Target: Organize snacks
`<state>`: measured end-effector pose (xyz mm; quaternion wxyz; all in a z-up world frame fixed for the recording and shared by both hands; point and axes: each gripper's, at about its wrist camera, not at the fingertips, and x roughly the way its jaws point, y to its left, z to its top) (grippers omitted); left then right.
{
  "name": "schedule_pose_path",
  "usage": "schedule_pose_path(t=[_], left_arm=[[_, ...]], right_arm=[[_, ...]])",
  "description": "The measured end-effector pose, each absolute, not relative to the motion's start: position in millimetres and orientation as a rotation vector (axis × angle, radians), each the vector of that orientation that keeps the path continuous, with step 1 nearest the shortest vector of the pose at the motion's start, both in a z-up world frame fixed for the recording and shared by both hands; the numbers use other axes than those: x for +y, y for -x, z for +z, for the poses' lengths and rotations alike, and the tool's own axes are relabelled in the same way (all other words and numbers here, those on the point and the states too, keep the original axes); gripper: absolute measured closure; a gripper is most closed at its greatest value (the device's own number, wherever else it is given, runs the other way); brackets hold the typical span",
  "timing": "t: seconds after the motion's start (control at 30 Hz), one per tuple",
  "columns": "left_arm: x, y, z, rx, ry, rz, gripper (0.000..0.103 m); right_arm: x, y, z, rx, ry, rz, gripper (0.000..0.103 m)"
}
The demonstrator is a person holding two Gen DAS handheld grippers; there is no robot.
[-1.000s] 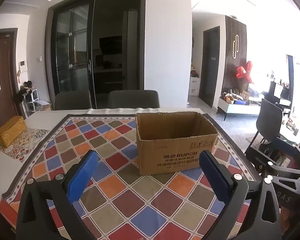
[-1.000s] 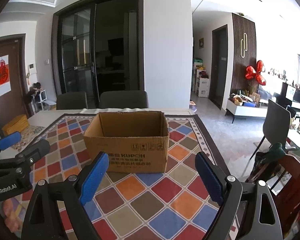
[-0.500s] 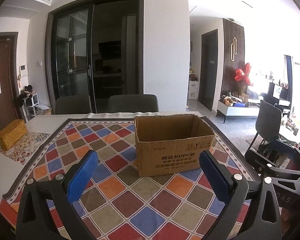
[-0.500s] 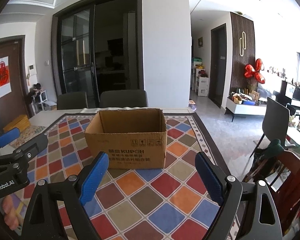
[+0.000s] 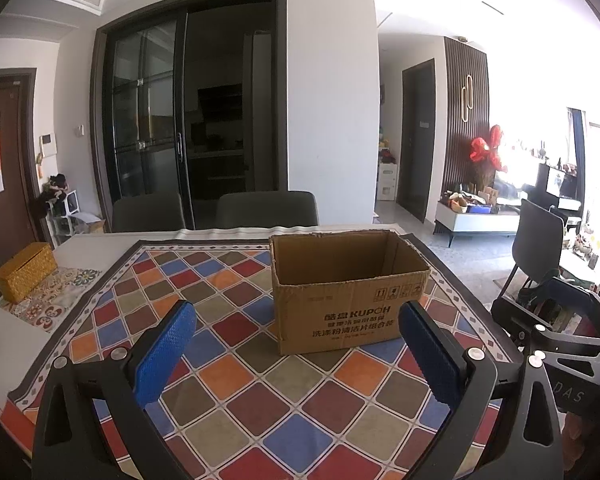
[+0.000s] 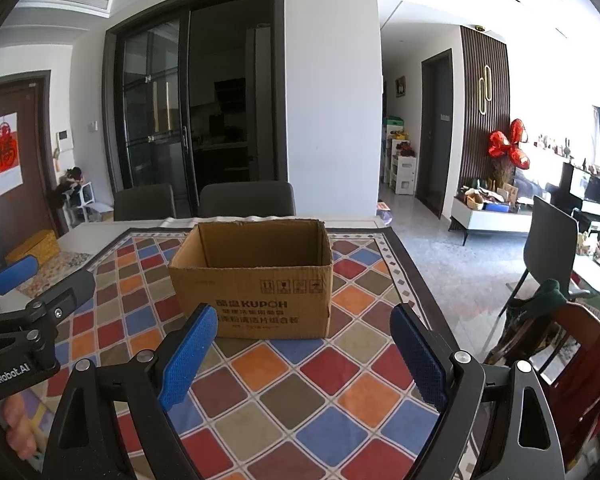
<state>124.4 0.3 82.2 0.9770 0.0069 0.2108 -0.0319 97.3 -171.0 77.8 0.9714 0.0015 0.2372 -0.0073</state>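
left gripper (image 5: 298, 344): jaws wide, empty | right gripper (image 6: 302, 346): jaws wide, empty | open cardboard box (image 6: 256, 286) upright on bench's checked cloth (image 6: 324, 384), ahead of both

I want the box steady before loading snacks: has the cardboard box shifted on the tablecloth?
No. The cardboard box covers the same tablecloth tiles as before.

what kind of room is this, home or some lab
Most likely a lived-in home, the dining area of an open-plan flat. A dining table with a patterned cloth and chairs stands before dark sliding glass doors, and a TV sideboard sits in the bright living area to the right.
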Motion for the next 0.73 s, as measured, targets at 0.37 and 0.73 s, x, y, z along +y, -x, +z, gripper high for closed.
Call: schedule_pose_path(t=[0.37,0.73], left_arm=[[0.9,-124.6,81.4,0.424,-0.016,-0.062,0.0],[1.6,-125.8,75.7,0.431,-0.013,-0.048,0.0]], right_arm=[[-169.9,-97.5,78.0,0.475,-0.003,-0.018,0.014],[-170.0,-97.5,77.8,0.476,-0.002,-0.019,0.014]])
